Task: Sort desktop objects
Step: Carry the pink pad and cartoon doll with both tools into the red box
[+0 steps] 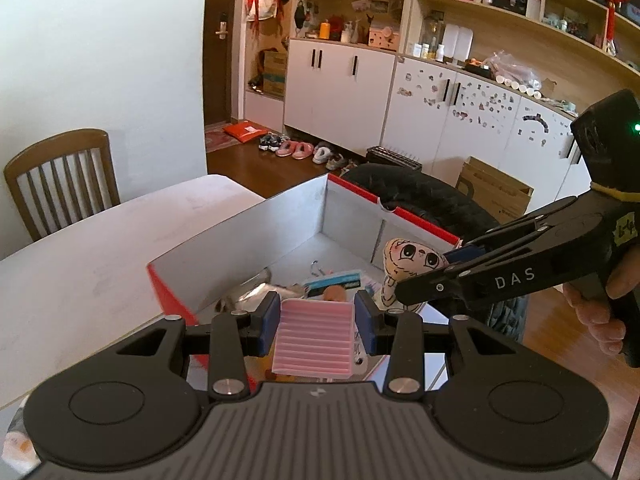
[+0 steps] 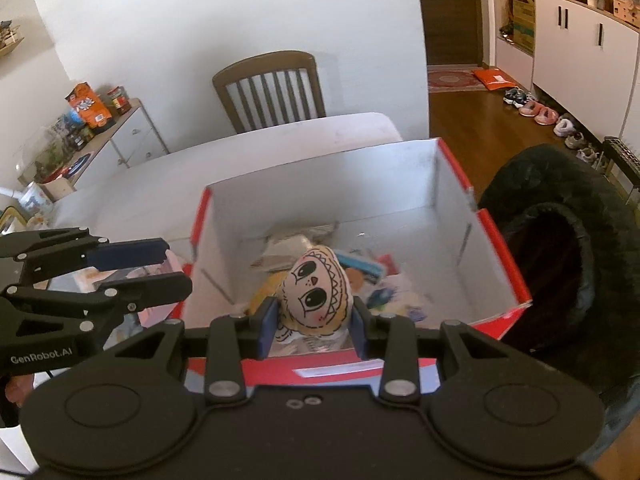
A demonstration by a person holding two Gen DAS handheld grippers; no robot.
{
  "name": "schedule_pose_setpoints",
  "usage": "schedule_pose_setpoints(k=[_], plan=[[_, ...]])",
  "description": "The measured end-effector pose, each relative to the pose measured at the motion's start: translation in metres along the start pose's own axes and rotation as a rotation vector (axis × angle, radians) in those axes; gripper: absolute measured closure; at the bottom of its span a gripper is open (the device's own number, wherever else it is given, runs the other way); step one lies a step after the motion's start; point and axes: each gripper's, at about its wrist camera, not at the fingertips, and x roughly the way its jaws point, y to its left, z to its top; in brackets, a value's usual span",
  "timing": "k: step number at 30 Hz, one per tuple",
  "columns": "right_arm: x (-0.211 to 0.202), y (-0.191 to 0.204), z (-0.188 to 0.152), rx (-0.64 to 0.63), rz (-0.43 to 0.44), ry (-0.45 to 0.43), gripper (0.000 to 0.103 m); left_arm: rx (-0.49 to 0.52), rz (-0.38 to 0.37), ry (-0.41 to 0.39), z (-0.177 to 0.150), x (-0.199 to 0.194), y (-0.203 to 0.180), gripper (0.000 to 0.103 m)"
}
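A red box with a white inside (image 1: 248, 240) (image 2: 320, 184) stands on the white table (image 1: 100, 248) (image 2: 280, 136). My left gripper (image 1: 316, 316) is shut on a pink ribbed pack (image 1: 314, 340), held over the box's near edge. My right gripper (image 2: 314, 320) is shut on a soft doll with a drawn face (image 2: 316, 292), just above the box's near wall. In the left wrist view the right gripper (image 1: 424, 276) reaches in from the right with the doll (image 1: 408, 260). The left gripper (image 2: 176, 266) shows at the left of the right wrist view.
Several flat packets and papers (image 1: 332, 284) lie on the box floor. A wooden chair (image 1: 60, 176) (image 2: 272, 88) stands behind the table. A black fluffy cushion (image 1: 404, 188) (image 2: 560, 220) sits right of the box. A hand (image 1: 596, 312) holds the right gripper's handle.
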Motion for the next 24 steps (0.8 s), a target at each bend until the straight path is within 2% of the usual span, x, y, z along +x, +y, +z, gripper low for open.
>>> schedule_pose_setpoints(k=[11, 20, 24], plan=[[0.020, -0.036, 0.014, -0.051, -0.060, 0.011, 0.067, 0.023, 0.004, 0.070, 0.016, 0.055, -0.011, 0.064], [0.069, -0.046, 0.036, -0.114, -0.112, 0.038, 0.067, 0.004, 0.022, 0.155, 0.014, 0.102, -0.005, 0.064], [0.090, -0.043, 0.044, -0.154, -0.131, 0.046, 0.067, 0.028, 0.024, 0.180, 0.014, 0.115, -0.008, 0.064]])
